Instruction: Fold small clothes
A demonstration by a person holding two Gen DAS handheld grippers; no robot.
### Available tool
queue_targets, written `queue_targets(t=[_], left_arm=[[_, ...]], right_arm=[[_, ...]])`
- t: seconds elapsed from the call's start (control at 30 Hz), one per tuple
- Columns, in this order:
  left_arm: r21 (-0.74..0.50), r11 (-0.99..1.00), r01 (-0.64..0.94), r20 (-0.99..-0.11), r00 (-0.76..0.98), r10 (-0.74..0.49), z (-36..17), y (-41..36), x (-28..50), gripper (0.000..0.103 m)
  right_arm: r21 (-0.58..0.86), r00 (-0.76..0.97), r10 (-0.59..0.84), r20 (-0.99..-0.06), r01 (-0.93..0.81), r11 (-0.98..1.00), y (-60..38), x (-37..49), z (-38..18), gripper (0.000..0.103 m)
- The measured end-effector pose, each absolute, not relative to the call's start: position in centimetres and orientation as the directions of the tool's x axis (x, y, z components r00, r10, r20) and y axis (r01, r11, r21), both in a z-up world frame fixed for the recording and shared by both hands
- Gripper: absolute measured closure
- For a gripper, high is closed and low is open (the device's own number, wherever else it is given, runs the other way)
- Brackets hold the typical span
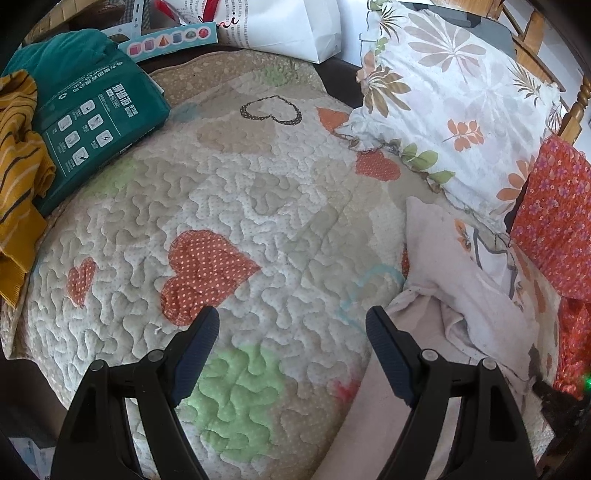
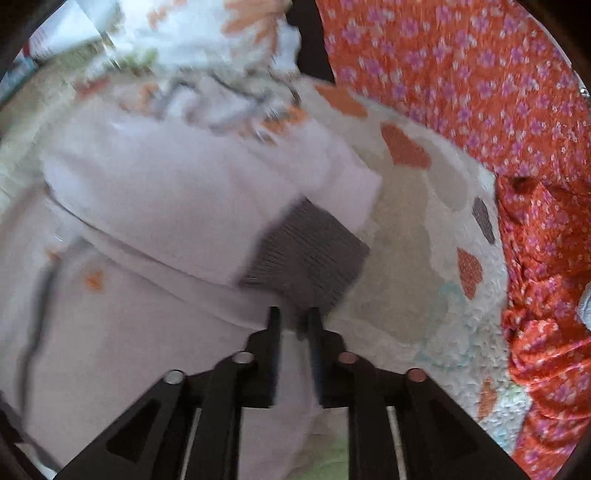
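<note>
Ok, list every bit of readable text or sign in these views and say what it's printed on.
"ni:" in script, the end of a cut-off word, on the white paper bag.
Green package: white Chinese characters and a grid of icons, one a lightning bolt; too small and tilted to read.
White bag's grey print lines: too small.
Light blue card strip: pictures of shapes only, no words.
Right wrist view: blurred, no text.

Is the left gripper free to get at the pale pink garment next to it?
Probably yes: the left gripper is open and empty, and the pink garment lies uncovered beside its right finger.
</note>
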State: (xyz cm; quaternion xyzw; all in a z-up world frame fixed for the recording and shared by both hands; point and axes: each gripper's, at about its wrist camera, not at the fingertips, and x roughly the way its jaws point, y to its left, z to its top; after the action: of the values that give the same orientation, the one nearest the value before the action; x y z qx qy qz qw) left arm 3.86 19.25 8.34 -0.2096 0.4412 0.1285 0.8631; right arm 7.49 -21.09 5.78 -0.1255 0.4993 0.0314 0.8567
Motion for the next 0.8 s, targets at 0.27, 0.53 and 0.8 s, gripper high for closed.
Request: queue_targets(t=[0.27,0.53,0.8], left_arm=[[-0.277,0.873,-0.402,-0.812,0.584,0.011,8.5,19.2,4.0,0.022],[-0.286,0.857,-0.428,-0.813,0.582,0.019,8.4,20.8,3.7,0.022],[-0.317,0.815,-0.485,-0.797,0.602,0.048,9.0,23.5,3.1,0.022]], right_arm=[[0.282,0.396,0.423,-0.815,-0.367,0.886,-10.2,8.9,5.3,0.074],[0.15,0.429,0.32,-0.845,-0.385,0.91,-0.8,13.5,0.7,0.066],[-0.151,0.544,0.188,-0.818,-0.518,0.842,6.2,11.5,0.1,0.051]])
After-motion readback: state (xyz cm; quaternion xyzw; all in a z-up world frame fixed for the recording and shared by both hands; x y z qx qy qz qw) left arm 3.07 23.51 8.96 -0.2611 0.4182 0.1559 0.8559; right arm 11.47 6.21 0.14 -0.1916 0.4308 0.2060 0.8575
